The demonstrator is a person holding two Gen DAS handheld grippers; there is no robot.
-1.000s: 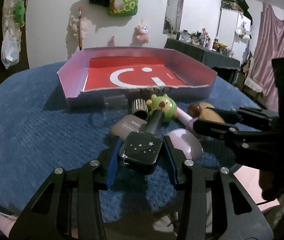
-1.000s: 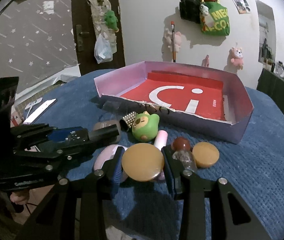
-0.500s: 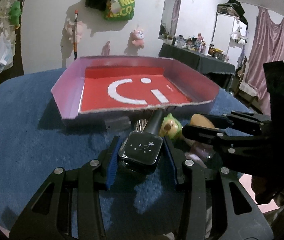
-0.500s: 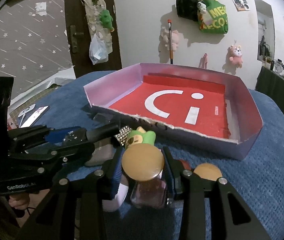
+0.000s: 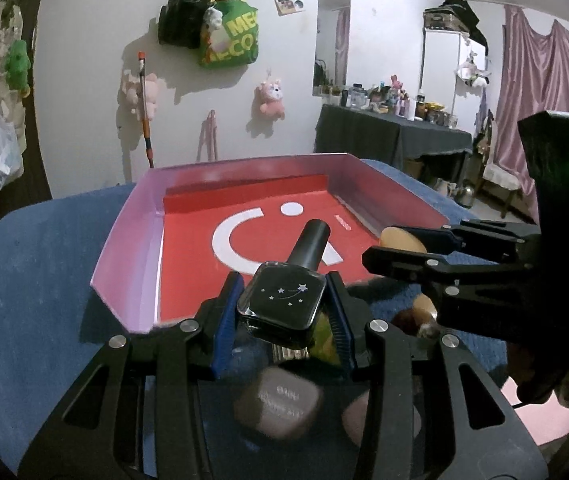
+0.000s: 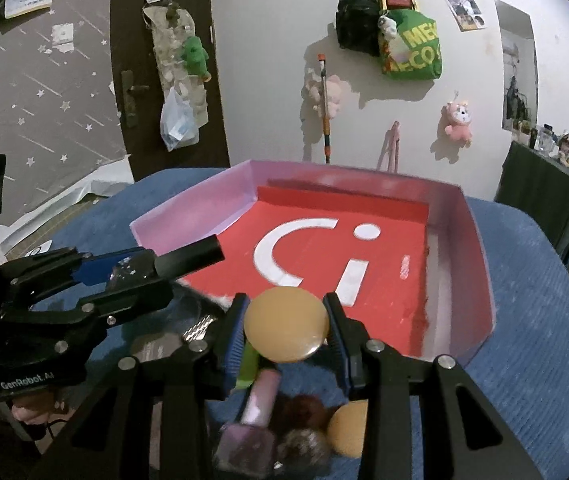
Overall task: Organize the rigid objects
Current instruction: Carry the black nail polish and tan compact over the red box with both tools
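bottle: while it hangs over the tray's near edge, the black star-printed bottle (image 5: 282, 304) sits clamped in the left gripper (image 5: 282, 312)
disc: tan round disc (image 6: 286, 324) pinched by right gripper (image 6: 286, 326)
tray: red-floored tray (image 6: 464, 216) at 12 o'clock
leftovers: blurred pink bottle (image 6: 252, 436) at 6 o'clock

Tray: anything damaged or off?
Yes. The tray's near edge looks torn and ragged where the red liner ends, in the right wrist view. Nothing lies in it; the leftover items sit in a loose pile in front.
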